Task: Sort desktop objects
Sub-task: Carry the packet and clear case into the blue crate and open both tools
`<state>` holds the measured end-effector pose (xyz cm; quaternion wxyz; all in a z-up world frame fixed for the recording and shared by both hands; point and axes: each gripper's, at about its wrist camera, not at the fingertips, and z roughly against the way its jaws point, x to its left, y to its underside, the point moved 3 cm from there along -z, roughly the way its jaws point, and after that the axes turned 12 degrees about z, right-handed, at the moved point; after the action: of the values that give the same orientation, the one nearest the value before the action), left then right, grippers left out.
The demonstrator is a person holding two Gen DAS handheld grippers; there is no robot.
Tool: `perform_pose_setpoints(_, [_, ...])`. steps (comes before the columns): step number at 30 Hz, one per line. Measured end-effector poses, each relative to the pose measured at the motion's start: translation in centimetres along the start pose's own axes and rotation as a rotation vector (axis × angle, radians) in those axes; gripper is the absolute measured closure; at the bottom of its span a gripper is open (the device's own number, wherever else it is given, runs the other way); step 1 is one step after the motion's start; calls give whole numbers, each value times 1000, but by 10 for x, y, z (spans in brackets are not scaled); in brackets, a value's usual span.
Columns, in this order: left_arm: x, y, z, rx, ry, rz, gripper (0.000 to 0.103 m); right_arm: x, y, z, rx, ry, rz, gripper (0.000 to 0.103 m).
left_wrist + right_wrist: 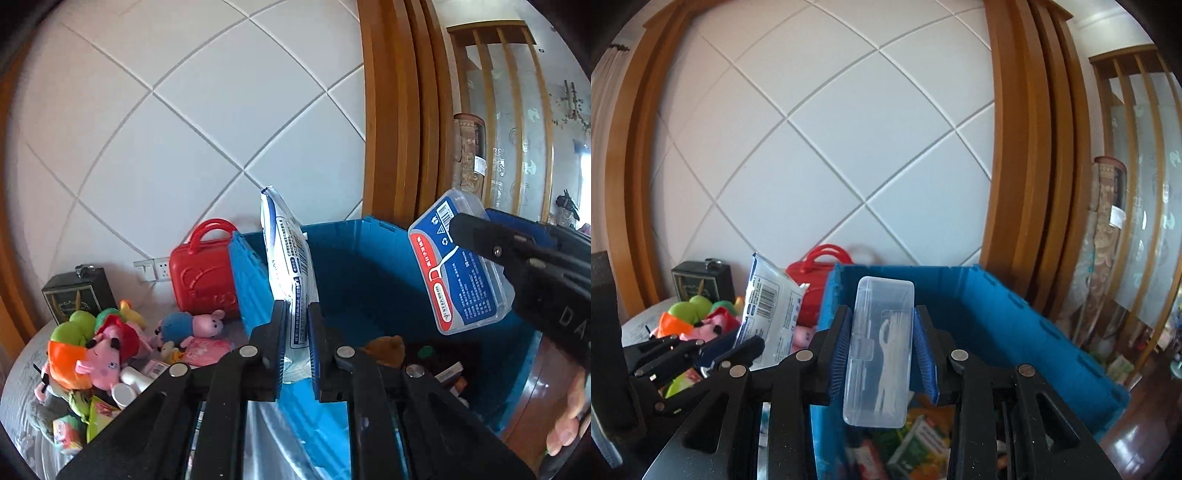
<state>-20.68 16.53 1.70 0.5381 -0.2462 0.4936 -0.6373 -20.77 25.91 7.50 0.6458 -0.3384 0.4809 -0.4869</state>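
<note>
Clamped between the pads of the left gripper (pixel 297 332), a white wipes packet (pixel 288 266) is held upright over the blue crate (pixel 354 266). From the right wrist, the right gripper (pixel 882 350) is seen closed on a clear floss-pick box (pixel 882 347) above the crate; both should be carried well inside the rim before being released, so nothing lands back among the plush toys (pixel 96 343)

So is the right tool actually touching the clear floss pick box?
Touching. The right wrist view shows the right tool with both blue pads pressed against the sides of the floss pick box, which is held above the blue crate.
</note>
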Motion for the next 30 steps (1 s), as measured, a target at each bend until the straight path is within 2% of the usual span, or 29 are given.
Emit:
perform_pose_setpoints(6, [-70, 14, -26, 69, -31, -4, 92, -74, 37, -18, 54, 15, 34, 70])
perform_pose_setpoints(14, [-130, 26, -53, 130, -82, -69, 92, -127, 85, -54, 154, 3, 8, 70])
perform_pose_setpoints(20, [-146, 29, -70, 159, -104, -80, 92, -150, 105, -72, 206, 14, 13, 70])
perform_pose_setpoints(30, [-160, 30, -85, 178, -130, -79, 92, -169, 121, -85, 257, 12, 30, 70])
